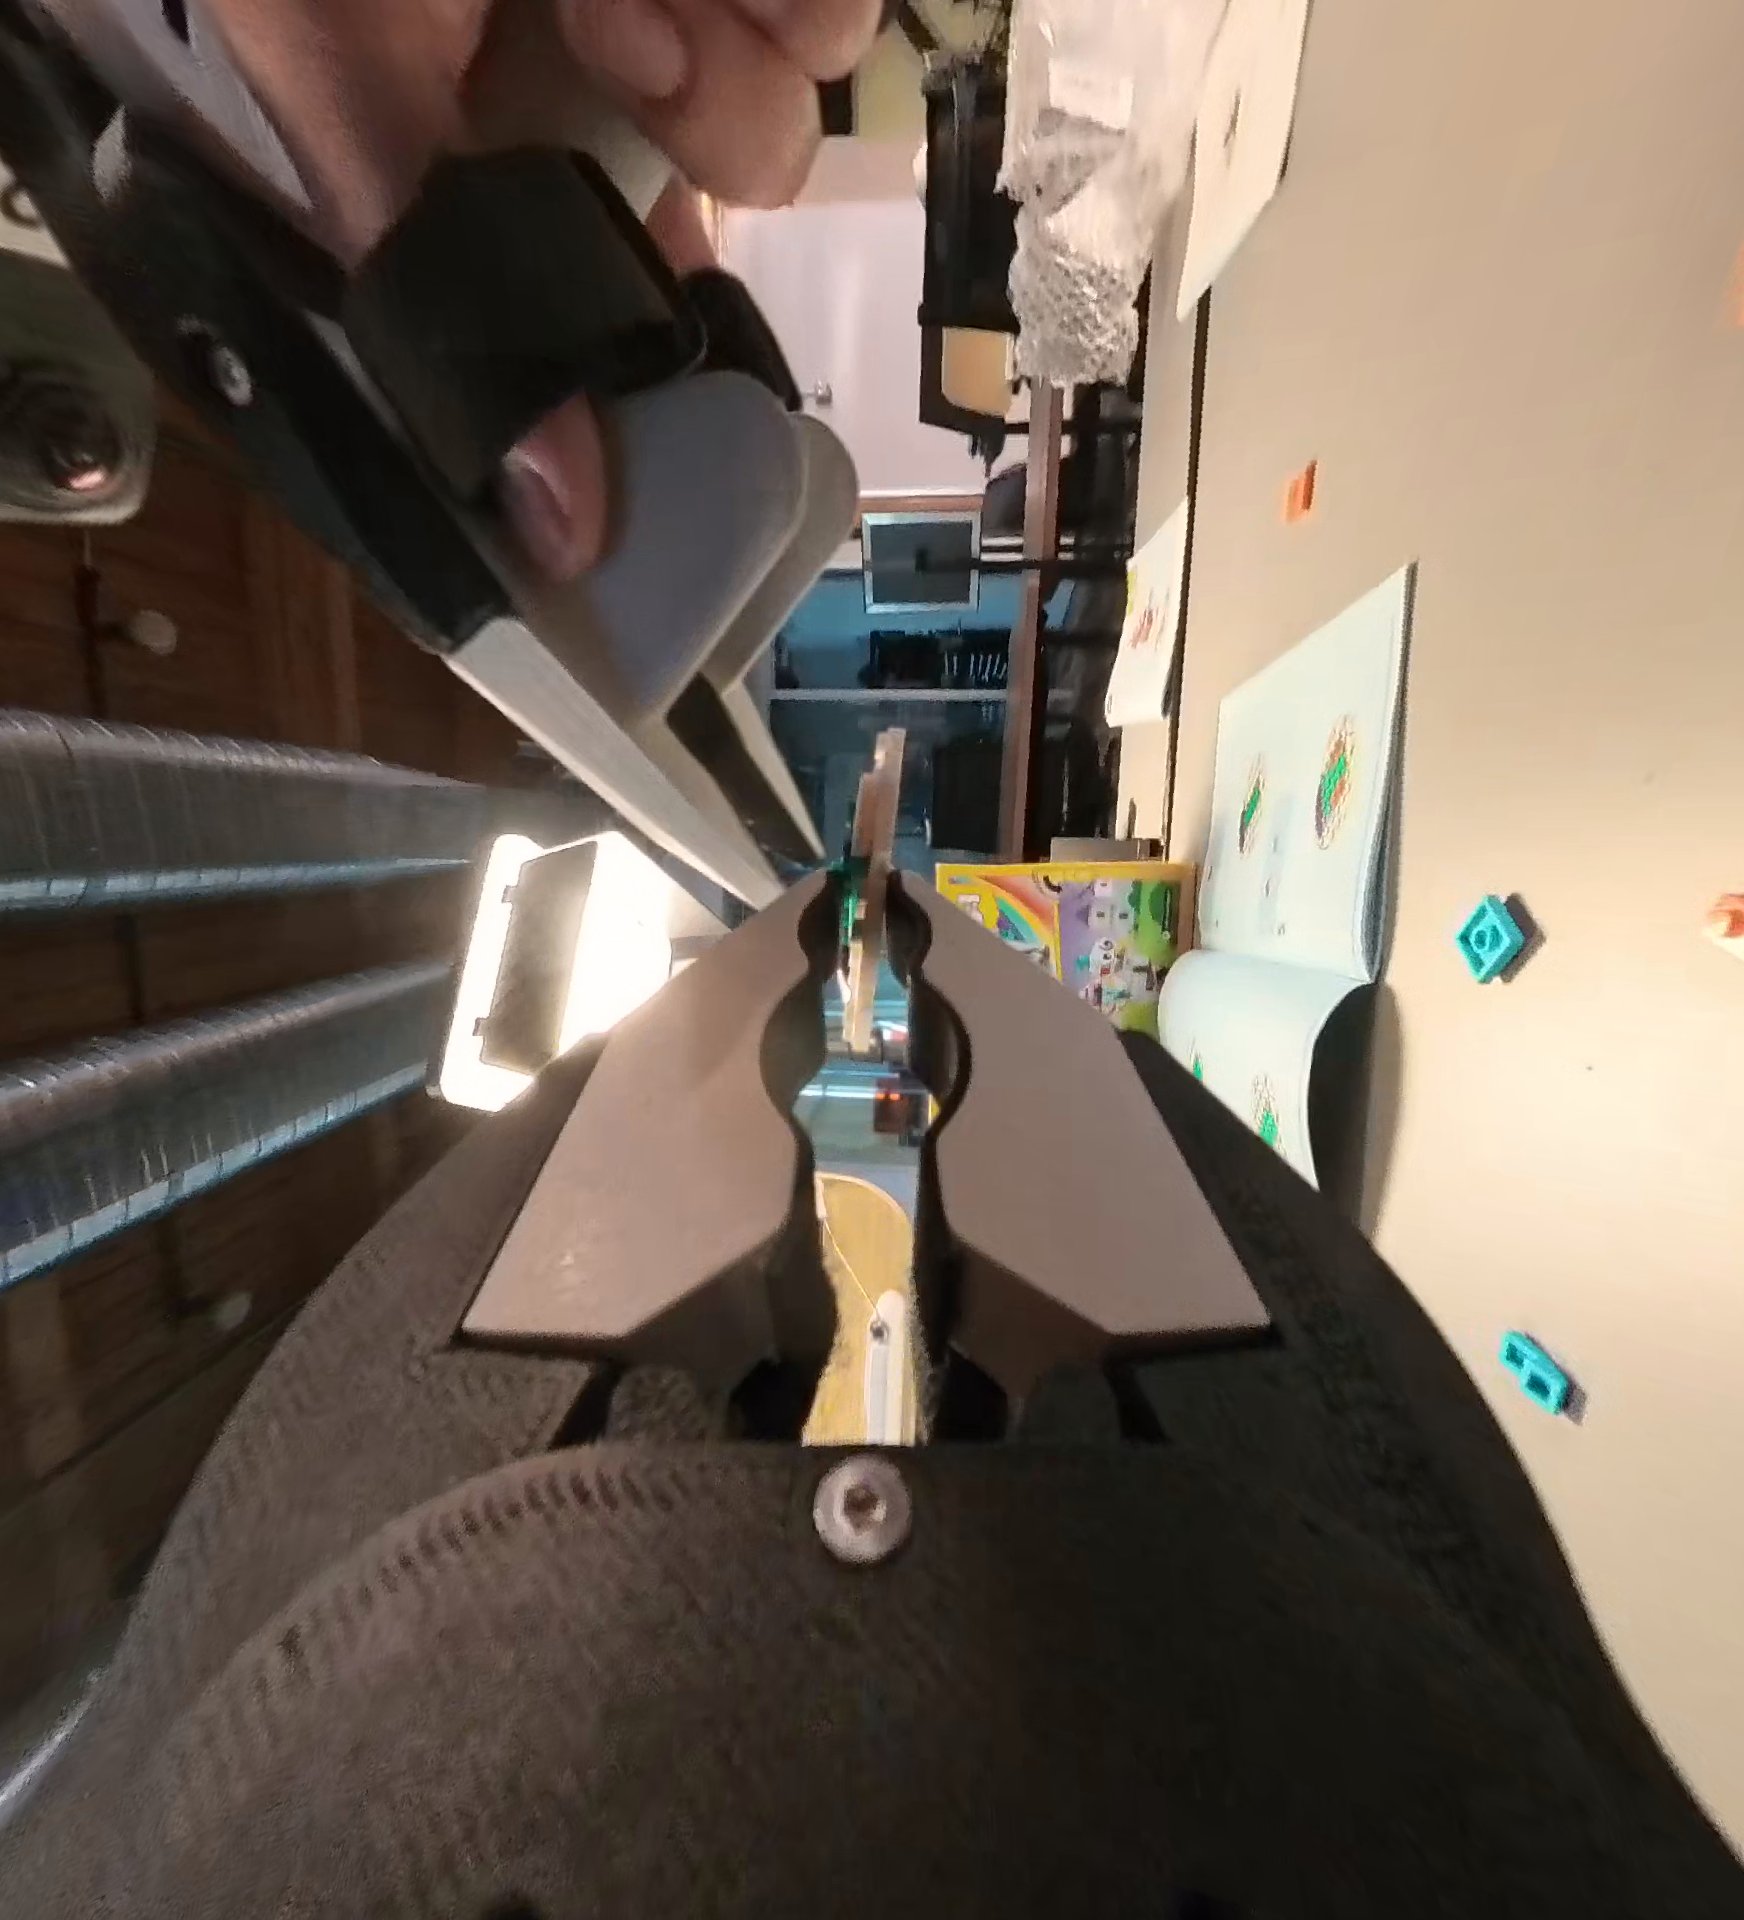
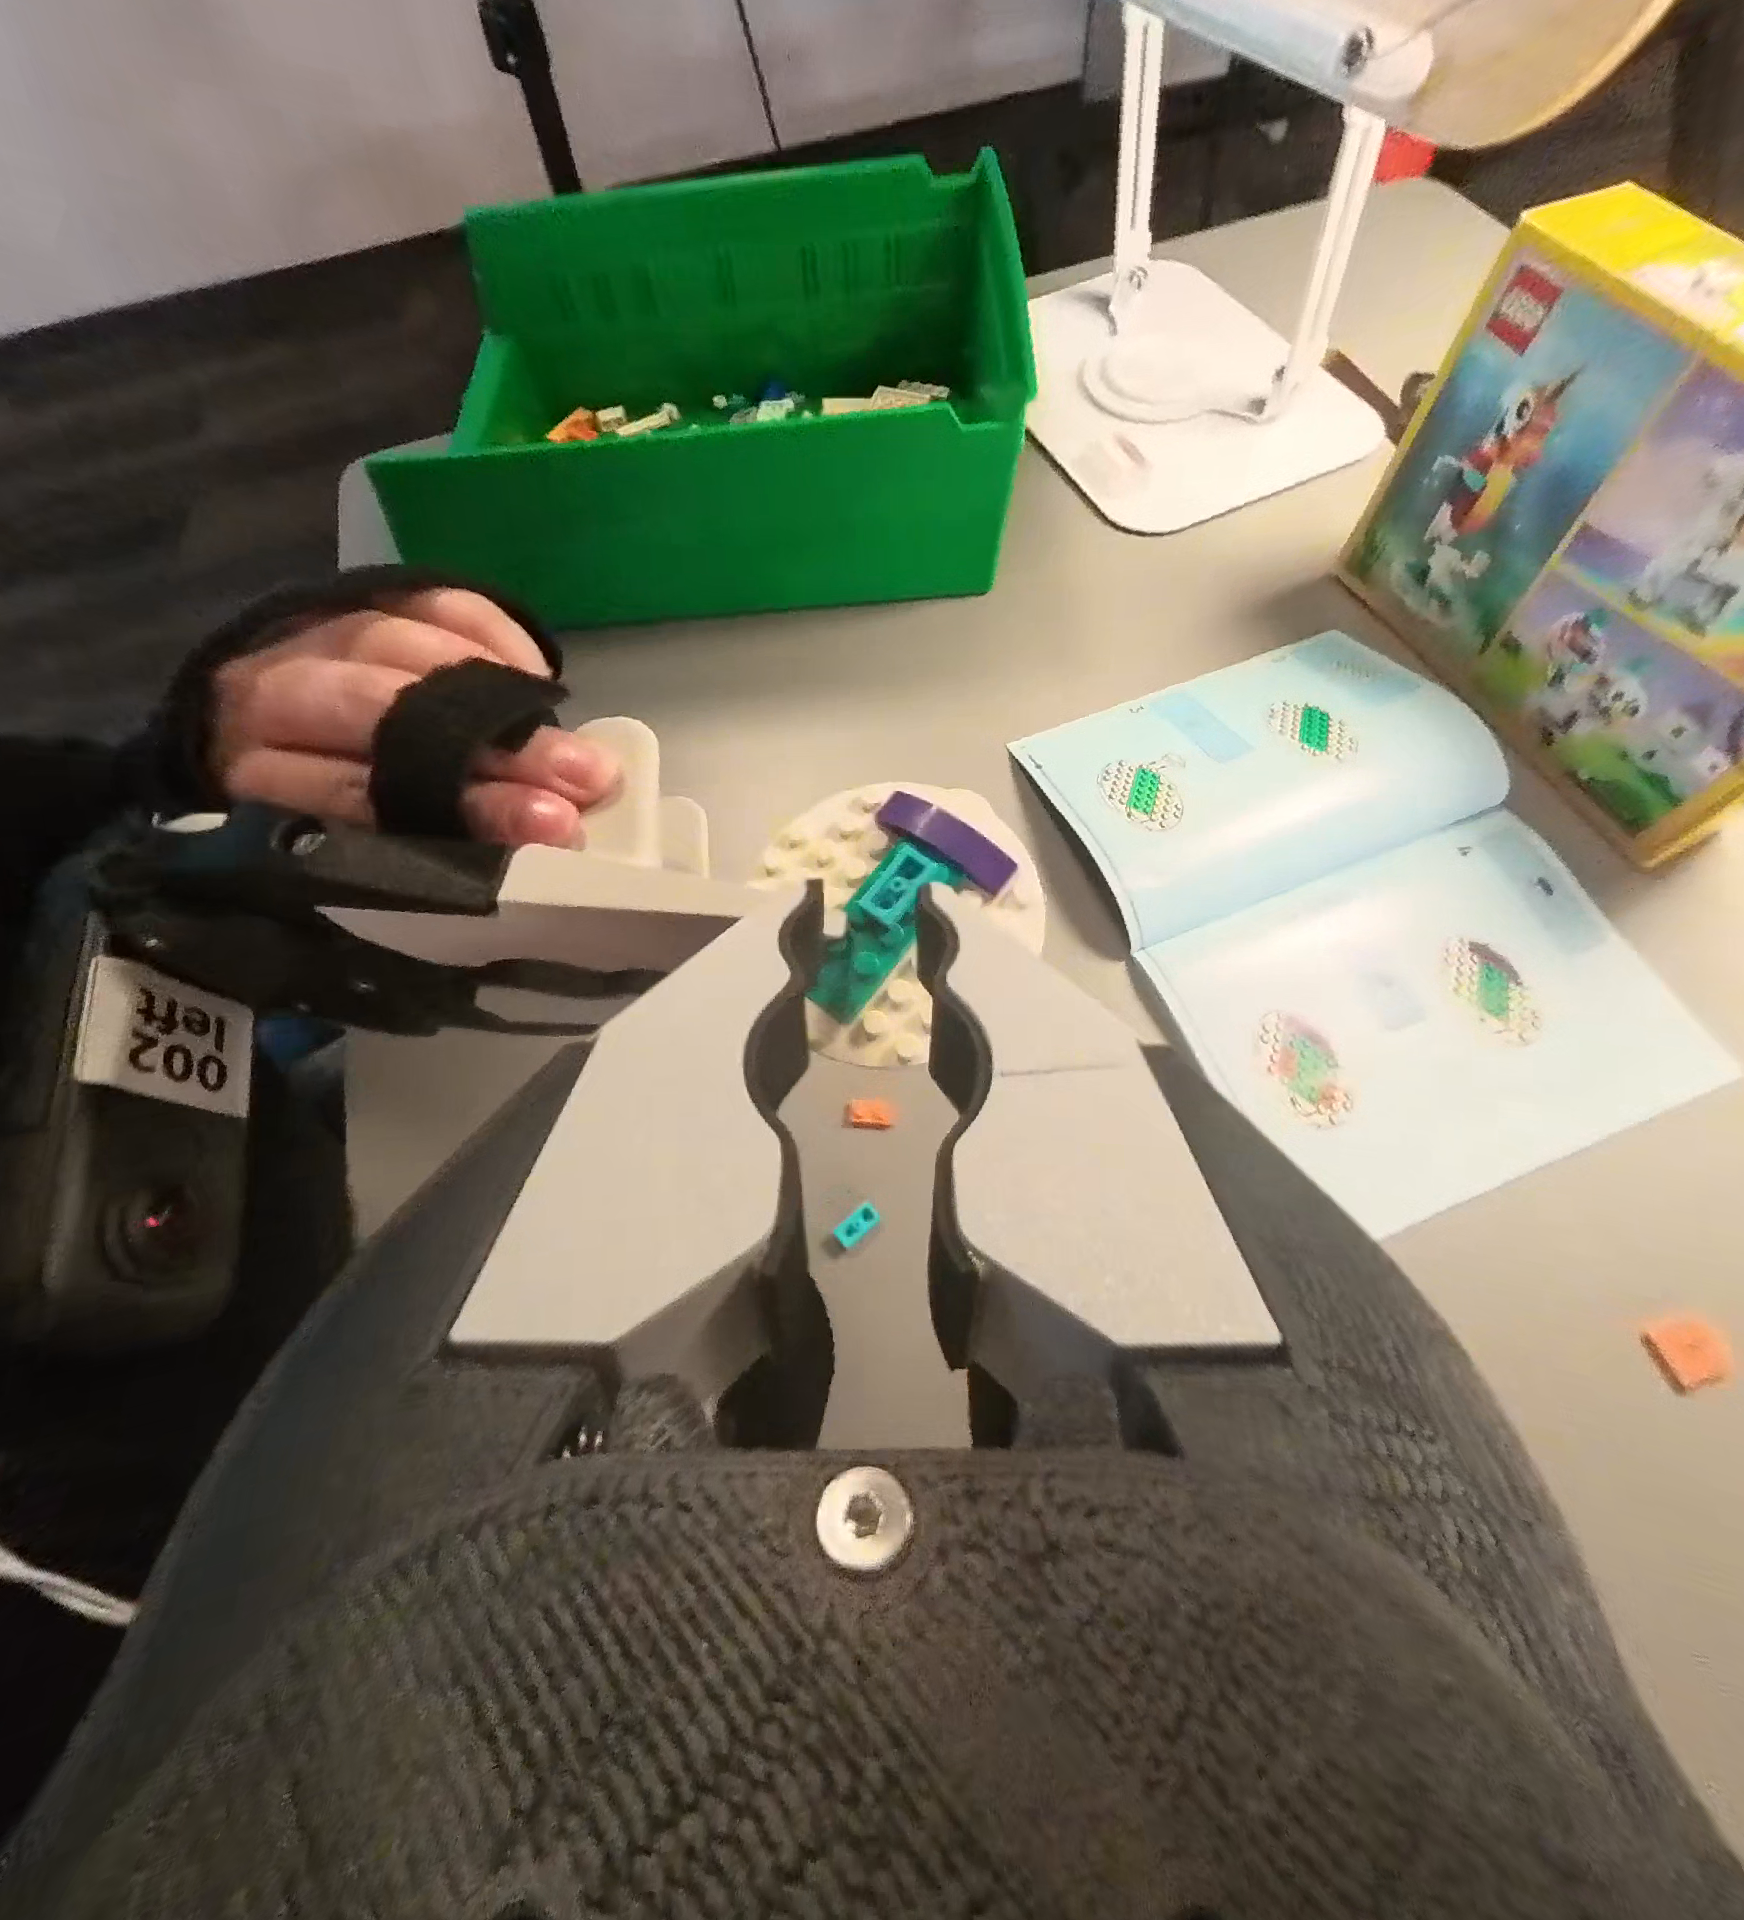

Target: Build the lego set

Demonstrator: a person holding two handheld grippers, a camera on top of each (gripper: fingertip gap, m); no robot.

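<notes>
Largest first: the grey table (image 2: 1107, 665) lies under both tongs. The green bin (image 2: 702, 540) of loose bricks sits ahead-left of the right tongs (image 2: 870, 914), and the yellow lego box (image 2: 1616, 540) ahead-right. The box carries a logo and printed art, and we don't read them out. The open booklet (image 2: 1315, 935) lies just right of the right tongs, and a white stand (image 2: 1211, 436) is beyond it. Only the right view shows the bin, the stand and the studded top of the round plate (image 2: 878, 1039). The left view gives us that plate edge-on, plus ribbed ducts (image 1: 172, 810) and a lit fixture (image 1: 525, 966). The left tongs (image 1: 866, 899) are nearly closed and clamp the round plate by its rim. They come in from the left of the right tongs, with a strapped hand (image 2: 400, 717) on them. A white label (image 2: 167, 1023) is on their camera, text skipped. The right tongs are narrow, with tips either side of the teal plate (image 2: 863, 935), but we can't tell if they actually grip it. The teal plate is on the round plate, between the right tongs' tips. Its long axis runs away from those tongs and slightly right, with the far end at the purple piece (image 2: 951, 842). It looks tilted, not seated. The smallest items lie under the right tongs' gap: an orange bit (image 2: 870, 1114) and a teal bit (image 2: 854, 1226). Another orange tile (image 2: 1689, 1356) is off to their right.
</notes>
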